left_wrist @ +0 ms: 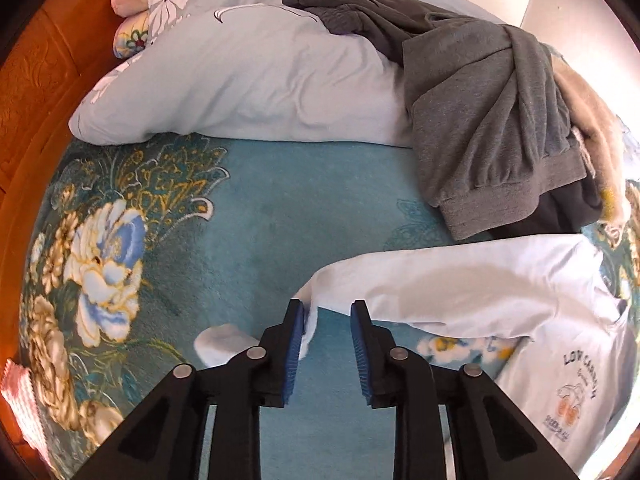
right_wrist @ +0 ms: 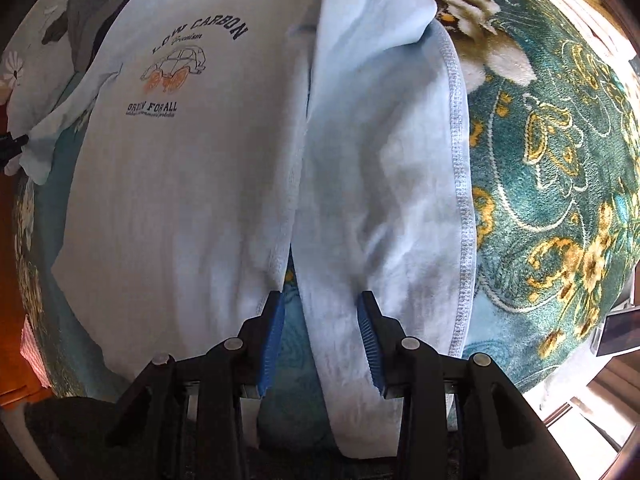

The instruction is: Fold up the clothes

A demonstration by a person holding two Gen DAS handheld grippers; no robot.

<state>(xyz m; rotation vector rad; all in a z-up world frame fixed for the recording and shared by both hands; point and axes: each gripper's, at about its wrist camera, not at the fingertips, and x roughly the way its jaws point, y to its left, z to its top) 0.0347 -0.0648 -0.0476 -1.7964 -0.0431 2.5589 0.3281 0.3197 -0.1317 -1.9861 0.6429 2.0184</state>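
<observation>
A pale blue T-shirt [right_wrist: 180, 184] with a "LOW CARBON" print lies on the teal floral blanket [right_wrist: 560, 184]. Its right side is folded over onto the body as a long flap [right_wrist: 380, 184]. My right gripper [right_wrist: 320, 304] is open, its jaws standing either side of the flap's lower edge. In the left wrist view the shirt [left_wrist: 500, 292] lies at the right, and its sleeve reaches my left gripper [left_wrist: 326, 312]. That gripper is open, with the sleeve's end touching the left pad [left_wrist: 298, 332].
A heap of grey clothes [left_wrist: 480, 120] lies on a pale blue pillow [left_wrist: 248, 80] at the back. The teal blanket [left_wrist: 248, 216] lies in front of the pillow. An orange wooden headboard [left_wrist: 36, 92] stands at the left. A beige garment [left_wrist: 592, 120] lies beside the grey heap.
</observation>
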